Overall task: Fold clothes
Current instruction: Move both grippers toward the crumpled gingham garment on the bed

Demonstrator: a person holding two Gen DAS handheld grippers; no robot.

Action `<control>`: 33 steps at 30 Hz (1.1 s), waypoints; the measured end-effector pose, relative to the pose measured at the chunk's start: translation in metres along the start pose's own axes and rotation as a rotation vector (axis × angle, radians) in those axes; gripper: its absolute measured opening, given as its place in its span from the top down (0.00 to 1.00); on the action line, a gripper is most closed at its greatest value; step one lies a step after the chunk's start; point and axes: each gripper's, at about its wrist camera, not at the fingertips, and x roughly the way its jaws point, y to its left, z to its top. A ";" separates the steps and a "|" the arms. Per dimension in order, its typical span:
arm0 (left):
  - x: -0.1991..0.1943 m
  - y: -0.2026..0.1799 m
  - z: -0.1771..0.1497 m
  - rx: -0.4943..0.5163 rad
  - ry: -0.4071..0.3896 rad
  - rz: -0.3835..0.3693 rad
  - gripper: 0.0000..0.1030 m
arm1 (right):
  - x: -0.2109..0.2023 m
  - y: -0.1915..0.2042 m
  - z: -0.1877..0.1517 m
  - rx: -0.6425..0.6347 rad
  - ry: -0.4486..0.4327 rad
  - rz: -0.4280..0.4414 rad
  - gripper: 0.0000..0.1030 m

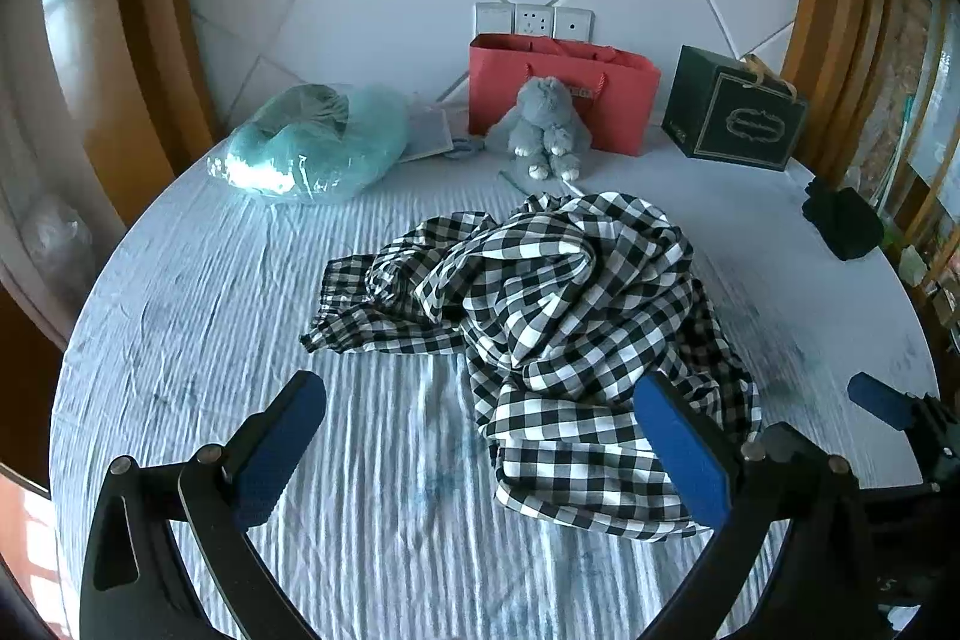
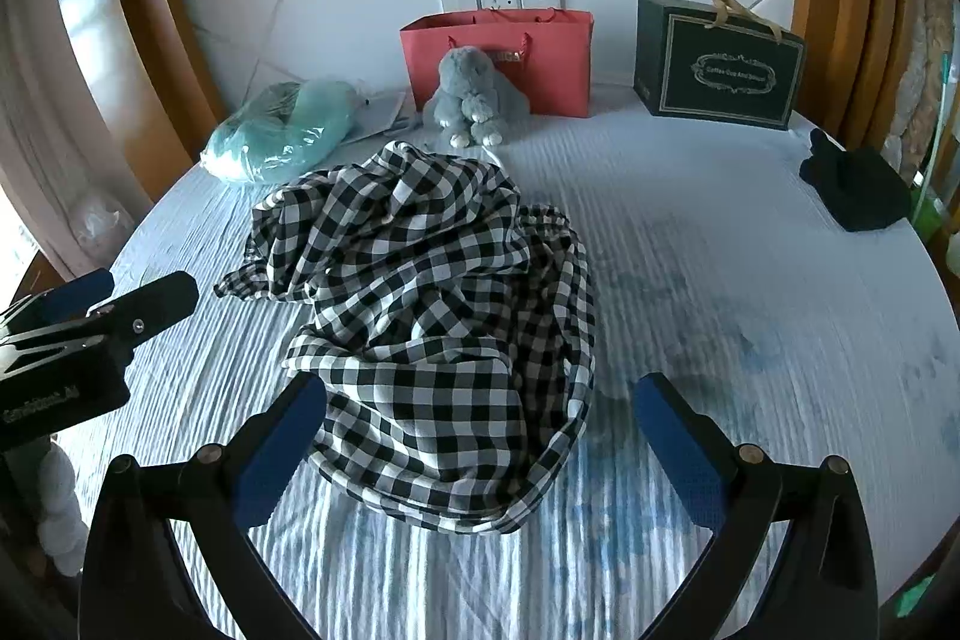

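A black-and-white checked garment [image 1: 540, 316] lies crumpled in a heap on the pale blue striped bedsheet [image 1: 210, 310]. My left gripper [image 1: 480, 436] is open just short of the heap's near edge, its right finger over the cloth and its left finger over bare sheet. In the right wrist view the same checked garment [image 2: 432, 316] fills the middle, and my right gripper [image 2: 480, 430] is open with the garment's near hem between its blue pads [image 2: 282, 448], nothing pinched. Each gripper shows at the edge of the other's view.
At the headboard stand a red paper bag [image 1: 564, 94], a grey plush rabbit [image 1: 543, 130], a dark green gift box [image 1: 735, 115] and a teal item in a plastic bag [image 1: 306, 142]. A black cloth [image 1: 843, 223] lies at the bed's right edge.
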 end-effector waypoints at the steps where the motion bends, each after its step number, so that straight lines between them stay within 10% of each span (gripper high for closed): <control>1: 0.001 0.000 0.000 -0.001 0.002 0.001 0.00 | 0.000 0.000 0.000 -0.002 0.000 -0.002 0.00; 33: 0.028 0.014 0.001 -0.033 0.069 -0.002 0.00 | 0.018 -0.004 0.015 -0.039 0.027 -0.051 0.00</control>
